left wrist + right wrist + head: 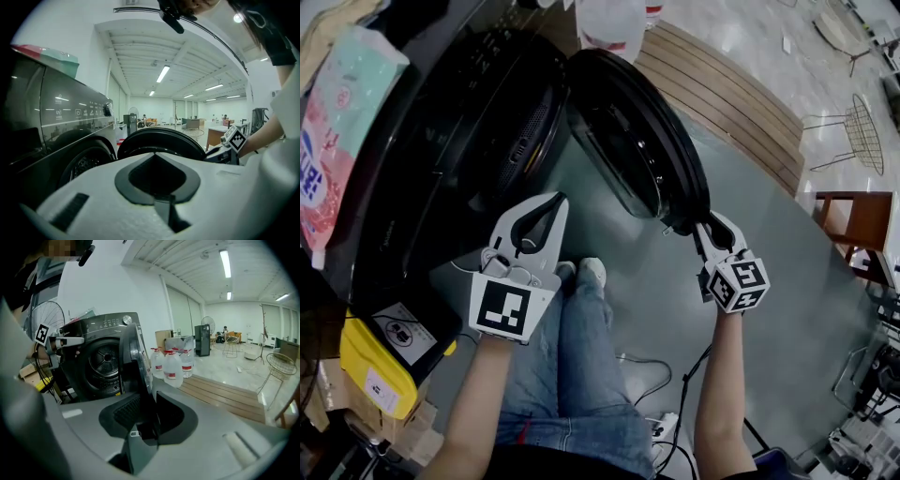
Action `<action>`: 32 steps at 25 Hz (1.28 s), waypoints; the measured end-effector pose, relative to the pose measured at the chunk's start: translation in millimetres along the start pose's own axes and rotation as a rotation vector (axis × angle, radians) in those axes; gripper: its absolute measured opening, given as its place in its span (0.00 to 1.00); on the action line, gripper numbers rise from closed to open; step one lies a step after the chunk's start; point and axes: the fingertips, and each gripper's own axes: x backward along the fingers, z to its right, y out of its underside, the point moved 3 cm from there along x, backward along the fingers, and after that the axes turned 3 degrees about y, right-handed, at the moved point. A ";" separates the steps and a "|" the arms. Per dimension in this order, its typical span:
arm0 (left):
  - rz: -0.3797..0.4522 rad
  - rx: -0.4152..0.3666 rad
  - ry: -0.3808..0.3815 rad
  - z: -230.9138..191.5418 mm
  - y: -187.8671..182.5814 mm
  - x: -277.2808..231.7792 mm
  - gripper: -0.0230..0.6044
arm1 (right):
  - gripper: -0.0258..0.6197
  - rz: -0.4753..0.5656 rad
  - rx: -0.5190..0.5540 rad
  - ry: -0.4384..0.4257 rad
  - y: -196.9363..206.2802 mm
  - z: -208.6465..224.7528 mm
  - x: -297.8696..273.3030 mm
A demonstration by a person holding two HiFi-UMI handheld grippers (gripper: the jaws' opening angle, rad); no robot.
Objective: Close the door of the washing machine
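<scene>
**While the door (637, 141) stands open, the right gripper (703, 228) has its rim**

Head view: the door is swung well out from the washing machine (441, 159). The right gripper meets the door's near rim, and the left gripper (553, 199) hovers before the drum opening.

Left gripper view: its jaws are together, with nothing between them.

Right gripper view: the jaws are clamped on the door's edge (136, 357).
</scene>
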 end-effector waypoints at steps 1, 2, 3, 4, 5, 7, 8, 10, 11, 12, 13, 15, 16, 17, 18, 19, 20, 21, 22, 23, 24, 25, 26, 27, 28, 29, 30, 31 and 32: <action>0.001 0.003 -0.006 -1.3 -2.4 2.4 0.05 | 0.20 -0.011 -0.003 0.003 1.1 -3.4 1.1; 0.001 0.008 -0.012 -2.8 -4.5 5.3 0.05 | 0.20 -0.022 -0.008 0.007 2.4 -7.5 2.2; -0.002 0.015 -0.019 -4.7 -6.4 8.5 0.05 | 0.20 -0.032 -0.015 0.012 3.6 -12.4 3.2; -0.003 0.022 -0.027 -7.1 -8.2 12.1 0.05 | 0.20 -0.041 -0.024 0.018 4.8 -17.9 3.7; -0.004 0.030 -0.036 -9.8 -10.3 16.0 0.05 | 0.20 -0.049 -0.034 0.025 6.0 -24.0 3.9; -0.001 0.043 -0.053 -15.3 -14.7 25.0 0.05 | 0.20 -0.069 -0.059 0.039 8.9 -37.8 3.8; 0.000 0.048 -0.062 -17.7 -16.9 30.1 0.05 | 0.20 -0.080 -0.072 0.045 10.7 -45.3 4.0; -0.005 0.057 -0.078 -22.0 -21.0 41.0 0.05 | 0.20 -0.104 -0.099 0.051 14.4 -61.4 4.7; -0.009 0.062 -0.087 -24.5 -23.0 46.6 0.05 | 0.20 -0.117 -0.111 0.052 15.8 -69.8 5.1; -0.011 0.069 -0.098 -27.5 -25.0 52.2 0.05 | 0.20 -0.129 -0.121 0.051 17.0 -78.6 5.1; -0.011 0.077 -0.109 -31.3 -26.8 58.0 0.05 | 0.20 -0.142 -0.130 0.049 17.9 -87.9 4.6; -0.007 0.094 -0.137 -40.3 -29.3 70.1 0.05 | 0.20 -0.169 -0.142 0.041 19.7 -107.9 2.4; -0.004 0.101 -0.152 -45.1 -29.6 76.3 0.05 | 0.20 -0.183 -0.145 0.034 20.7 -118.5 0.7; -0.003 0.108 -0.167 -49.6 -29.0 82.5 0.05 | 0.20 -0.196 -0.147 0.027 21.8 -129.3 -1.1; -0.002 0.114 -0.182 -53.9 -27.5 88.8 0.05 | 0.20 -0.208 -0.148 0.017 22.8 -140.5 -3.1; -0.002 0.122 -0.198 -57.9 -25.5 95.0 0.05 | 0.20 -0.218 -0.148 0.005 23.6 -151.7 -5.3; -0.001 0.131 -0.214 -61.6 -23.4 101.2 0.05 | 0.21 -0.228 -0.147 -0.009 24.1 -163.1 -7.8; 0.001 0.139 -0.229 -65.2 -21.4 107.3 0.05 | 0.21 -0.236 -0.147 -0.026 24.3 -174.4 -10.7; 0.004 0.148 -0.244 -68.7 -19.5 113.3 0.05 | 0.22 -0.244 -0.146 -0.045 24.1 -185.7 -14.1; 0.009 0.159 -0.257 -72.0 -17.5 119.0 0.05 | 0.22 -0.252 -0.145 -0.067 23.9 -197.0 -18.1; 0.013 0.168 -0.269 -75.0 -15.3 124.9 0.05 | 0.23 -0.260 -0.142 -0.091 23.6 -208.3 -22.3; 0.014 0.174 -0.280 -77.4 -12.9 130.8 0.05 | 0.23 -0.269 -0.136 -0.116 23.4 -219.2 -26.3; 0.013 0.175 -0.289 -79.4 -10.4 136.6 0.05 | 0.24 -0.278 -0.130 -0.142 23.2 -229.7 -30.0; 0.011 0.174 -0.297 -80.9 -8.1 142.3 0.05 | 0.25 -0.286 -0.124 -0.167 22.8 -239.7 -33.5; 0.010 0.173 -0.306 -82.4 -6.2 147.8 0.05 | 0.26 -0.293 -0.117 -0.194 22.2 -249.3 -37.0; 0.011 0.176 -0.317 -83.8 -4.6 153.3 0.05 | 0.27 -0.300 -0.107 -0.221 21.4 -258.7 -40.6; 0.012 0.183 -0.329 -85.1 -3.0 158.8 0.05 | 0.27 -0.306 -0.092 -0.251 20.5 -267.9 -44.3; 0.012 0.190 -0.340 -86.4 -1.2 164.0 0.05 | 0.28 -0.311 -0.076 -0.282 19.4 -276.7 -48.3; 0.011 0.195 -0.352 -87.5 0.6 168.9 0.05 | 0.28 -0.315 -0.061 -0.313 18.0 -285.0 -52.4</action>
